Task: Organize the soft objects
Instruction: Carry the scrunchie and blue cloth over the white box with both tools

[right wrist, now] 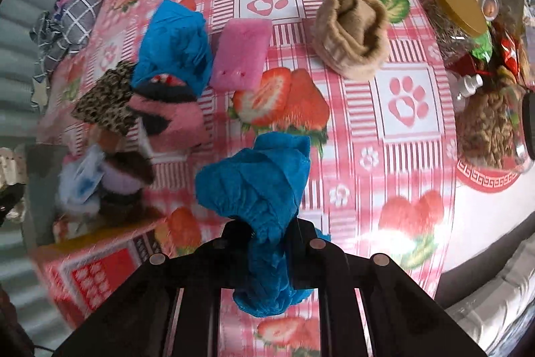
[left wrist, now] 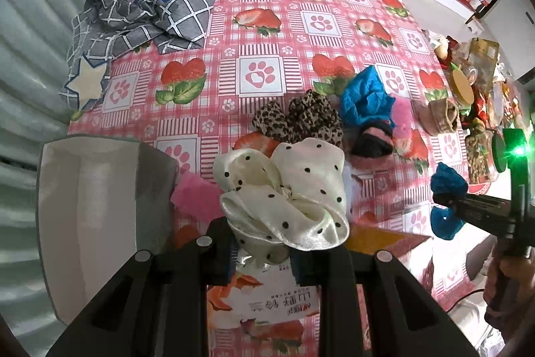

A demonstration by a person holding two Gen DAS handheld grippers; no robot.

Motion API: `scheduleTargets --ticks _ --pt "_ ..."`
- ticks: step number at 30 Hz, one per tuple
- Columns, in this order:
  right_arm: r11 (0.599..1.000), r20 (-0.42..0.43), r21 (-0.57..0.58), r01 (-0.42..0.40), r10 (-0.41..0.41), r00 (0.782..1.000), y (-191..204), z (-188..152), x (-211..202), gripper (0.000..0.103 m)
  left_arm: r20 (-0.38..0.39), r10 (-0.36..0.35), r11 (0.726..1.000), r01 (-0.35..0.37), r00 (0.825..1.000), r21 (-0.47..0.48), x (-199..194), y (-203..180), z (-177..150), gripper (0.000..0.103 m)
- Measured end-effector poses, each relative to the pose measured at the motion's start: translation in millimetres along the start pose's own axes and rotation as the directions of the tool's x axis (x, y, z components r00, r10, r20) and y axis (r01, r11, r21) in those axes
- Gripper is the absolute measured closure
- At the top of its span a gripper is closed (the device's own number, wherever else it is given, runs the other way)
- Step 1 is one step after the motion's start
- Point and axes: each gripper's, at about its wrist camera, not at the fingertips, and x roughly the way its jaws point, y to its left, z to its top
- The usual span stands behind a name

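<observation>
I see a table under a pink checked cloth (right wrist: 414, 156) printed with strawberries and paw prints. Lying on it: a tan knit piece (right wrist: 354, 35) at one o'clock, a pink fuzzy pad (right wrist: 242, 52) at twelve, a blue crinkled piece (right wrist: 174, 46) at eleven, a leopard-print piece (right wrist: 107, 99) at nine. Jars and packets (right wrist: 485, 62) crowd three o'clock. Grey checked bedding (left wrist: 150, 12) sits at eleven in my left view.
</observation>
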Motion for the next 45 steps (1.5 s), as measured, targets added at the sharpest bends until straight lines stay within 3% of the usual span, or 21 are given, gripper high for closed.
scheduleTargets --ticks 18,29,45 --pt "0.999 0.009 -0.042 -0.023 0.023 1.000 41.1 -92.5 -46.0 0.087 -0.017 -0.045 0.999 0.045 0.999 -0.005 -26.9 20.3 -74.4 0.076" --pt "0.987 -0.022 -0.157 -0.032 0.029 0.999 97.0 -131.8 -52.2 0.087 -0.004 -0.064 0.997 0.064 0.998 -0.048 -38.5 48.4 -106.3 0.076" --pt "0.905 -0.049 -0.423 -0.046 0.028 0.998 197.8 -148.2 -55.7 0.087 0.044 -0.020 0.975 0.029 0.999 -0.219 -56.9 129.3 -129.1 0.076"
